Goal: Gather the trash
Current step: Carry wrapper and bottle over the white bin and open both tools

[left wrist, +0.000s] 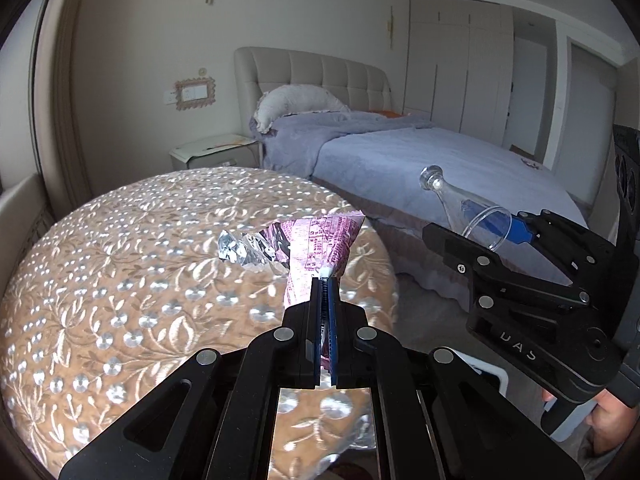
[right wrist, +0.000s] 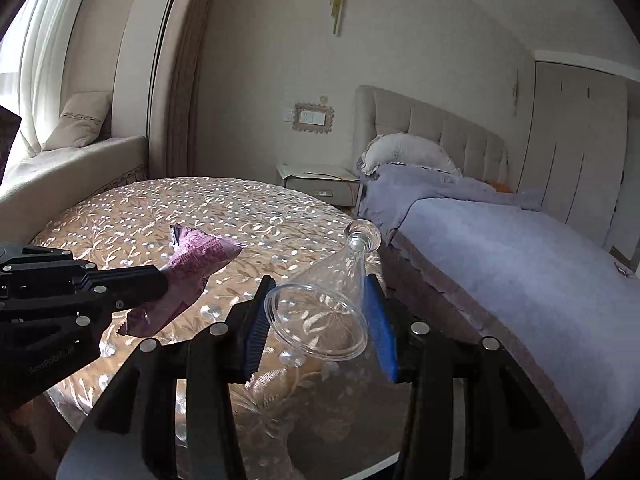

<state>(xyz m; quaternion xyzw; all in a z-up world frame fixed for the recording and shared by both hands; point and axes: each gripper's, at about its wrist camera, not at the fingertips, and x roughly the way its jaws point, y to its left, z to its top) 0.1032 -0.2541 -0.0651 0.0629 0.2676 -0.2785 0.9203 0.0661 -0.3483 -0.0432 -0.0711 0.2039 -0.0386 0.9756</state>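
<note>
Left wrist view, taken from left to right: a round table (left wrist: 120,260) is sitting under a tan cloth embroidered with shiny leaf sprays and silver dots, and no loose litter is showing on the cloth that this view takes in. Above it, the left gripper (left wrist: 326,280) is pinching a pink printed snack wrapper (left wrist: 320,240) with its jaws pressed fully together on the lower corner. The wrapper is thin, crinkled film with a torn mouth folding outward and showing a silver foil lining; a corner hold of this kind appears chosen because the film is too limp to be taken any other way.

Further right in that view, the right gripper (left wrist: 516,226) is carrying a clear plastic vessel (left wrist: 452,200), cone-shaped, with a narrow neck and flared lip pointing away. Behind both, a bed (left wrist: 440,152) with lilac bedding and a tufted headboard is standing.

Right wrist view is confirming this: the left gripper (right wrist: 160,280) is holding the wrapper (right wrist: 200,260) clear of the table (right wrist: 240,208), and the right gripper (right wrist: 320,320) is clamping the vessel (right wrist: 320,308) across its wide round base, blue ribbed pads touching either side. That hold is presumably keeping the smooth, rigid wall from slipping. Both pieces appear collected, with disposal outstanding; no bin is visible.
</note>
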